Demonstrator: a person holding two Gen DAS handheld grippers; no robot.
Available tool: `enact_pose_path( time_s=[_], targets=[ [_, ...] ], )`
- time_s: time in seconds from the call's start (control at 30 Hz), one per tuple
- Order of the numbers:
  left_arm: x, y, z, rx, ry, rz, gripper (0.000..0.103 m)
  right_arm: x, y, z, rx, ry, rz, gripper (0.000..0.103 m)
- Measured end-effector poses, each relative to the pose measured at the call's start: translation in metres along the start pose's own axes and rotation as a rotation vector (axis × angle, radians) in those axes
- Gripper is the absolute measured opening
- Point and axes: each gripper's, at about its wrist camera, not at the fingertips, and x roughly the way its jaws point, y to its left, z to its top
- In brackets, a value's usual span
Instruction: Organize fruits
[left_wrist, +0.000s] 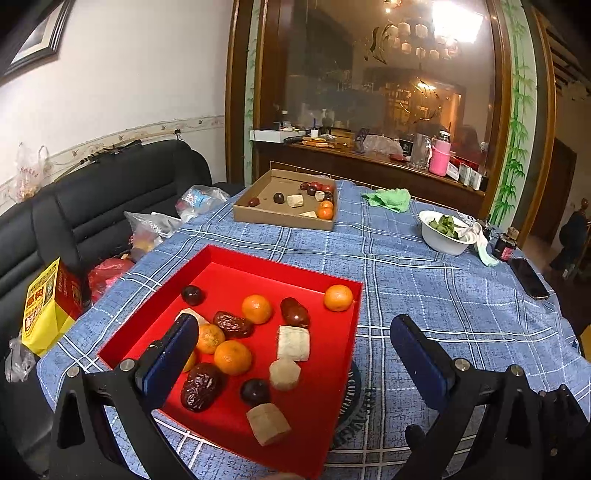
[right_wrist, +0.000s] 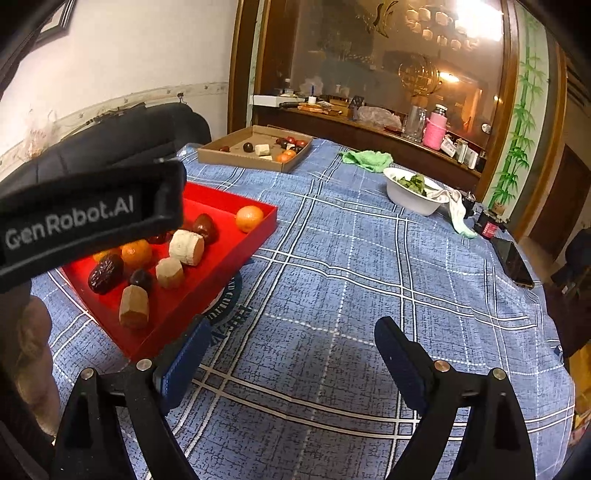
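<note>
A red tray (left_wrist: 334, 373) on the blue plaid table holds several oranges (left_wrist: 257, 308), dark red dates (left_wrist: 201, 386), dark round fruits and pale cut chunks (left_wrist: 293, 342). It also shows in the right wrist view (right_wrist: 236, 254). A cardboard box (left_wrist: 280, 218) at the far side holds more of the same fruit. My left gripper (left_wrist: 295, 343) is open and empty, hovering over the red tray's near part. My right gripper (right_wrist: 291, 339) is open and empty over bare cloth to the right of the tray. The left gripper's body (right_wrist: 88, 218) hides part of the tray.
A white bowl (left_wrist: 443, 240) of greens, a green cloth (left_wrist: 388, 197), a small dark bottle (left_wrist: 504, 245) and a phone (left_wrist: 528, 277) lie at the table's right. A black sofa (left_wrist: 110, 192) with bags stands left. A sideboard stands behind.
</note>
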Motion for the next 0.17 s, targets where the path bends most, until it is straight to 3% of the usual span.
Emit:
enact_pose_path(
  time_s=[0.17],
  targets=[
    [0.0016,-0.0053,0.0002,0.024,0.044,-0.021,0.103,0.0013,-0.0068,-0.0010,0.032,0.010,0.017,0.094]
  ],
)
